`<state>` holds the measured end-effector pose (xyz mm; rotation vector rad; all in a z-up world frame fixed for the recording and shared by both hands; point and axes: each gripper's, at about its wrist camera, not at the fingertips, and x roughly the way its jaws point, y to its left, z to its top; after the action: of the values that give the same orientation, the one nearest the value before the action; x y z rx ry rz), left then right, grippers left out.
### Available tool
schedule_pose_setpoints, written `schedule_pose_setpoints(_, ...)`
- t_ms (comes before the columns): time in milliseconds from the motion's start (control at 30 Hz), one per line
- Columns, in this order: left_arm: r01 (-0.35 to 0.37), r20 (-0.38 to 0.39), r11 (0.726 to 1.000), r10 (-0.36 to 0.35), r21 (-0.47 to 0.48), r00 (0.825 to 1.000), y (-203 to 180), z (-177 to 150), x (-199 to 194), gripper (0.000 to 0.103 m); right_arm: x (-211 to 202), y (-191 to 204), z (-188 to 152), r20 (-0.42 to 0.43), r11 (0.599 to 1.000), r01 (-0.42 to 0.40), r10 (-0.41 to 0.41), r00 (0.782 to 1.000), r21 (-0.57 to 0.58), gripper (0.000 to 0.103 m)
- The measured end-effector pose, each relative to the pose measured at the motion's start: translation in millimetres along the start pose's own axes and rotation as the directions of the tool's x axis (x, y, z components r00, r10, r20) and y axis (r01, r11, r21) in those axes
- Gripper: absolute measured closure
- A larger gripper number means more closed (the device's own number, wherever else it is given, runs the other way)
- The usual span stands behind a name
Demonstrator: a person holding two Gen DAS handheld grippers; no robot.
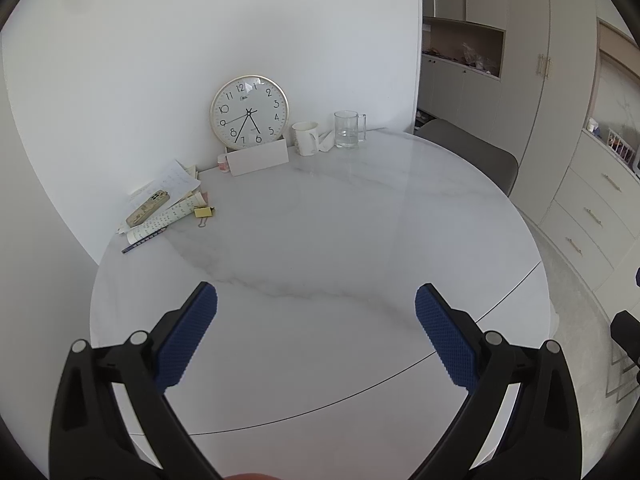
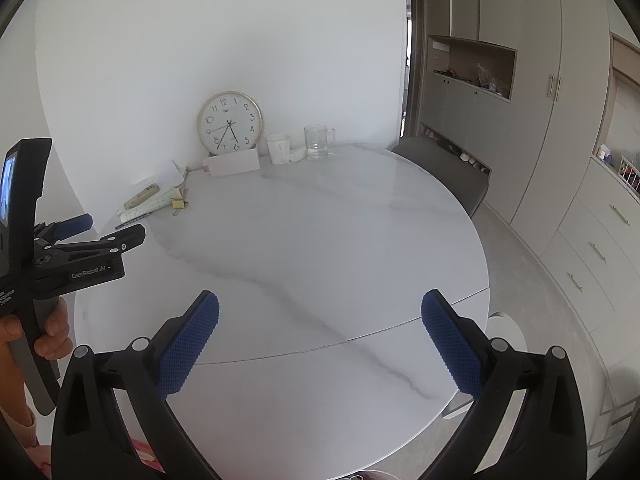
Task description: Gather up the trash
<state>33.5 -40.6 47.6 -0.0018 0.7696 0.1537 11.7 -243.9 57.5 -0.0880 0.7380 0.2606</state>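
A crumpled white tissue [image 1: 326, 141] lies at the far side of the round marble table [image 1: 320, 248], between a paper cup [image 1: 306, 138] and a glass mug [image 1: 348, 130]; it also shows in the right wrist view [image 2: 297, 155]. My left gripper [image 1: 316, 296] is open and empty, above the near part of the table. My right gripper [image 2: 320, 302] is open and empty, also above the near part. The left gripper shows from the side at the left of the right wrist view [image 2: 110, 228].
A wall clock [image 1: 249, 112] leans on the wall behind a white card [image 1: 258, 158]. Papers, a phone, a pencil and a yellow clip [image 1: 168, 204] lie at the far left. A grey chair [image 1: 476, 152] and cabinets [image 1: 520, 80] stand to the right.
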Motion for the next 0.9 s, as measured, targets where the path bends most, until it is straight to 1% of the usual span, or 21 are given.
schedule_pose_setpoints(900,0.016,0.009,0.999,-0.016,0.034,1.000,-5.8,5.1,1.8,0.008,-0.6,-14.4,-1.5,0.003,1.000,0.012,-0.012,1.000,0.018,0.002)
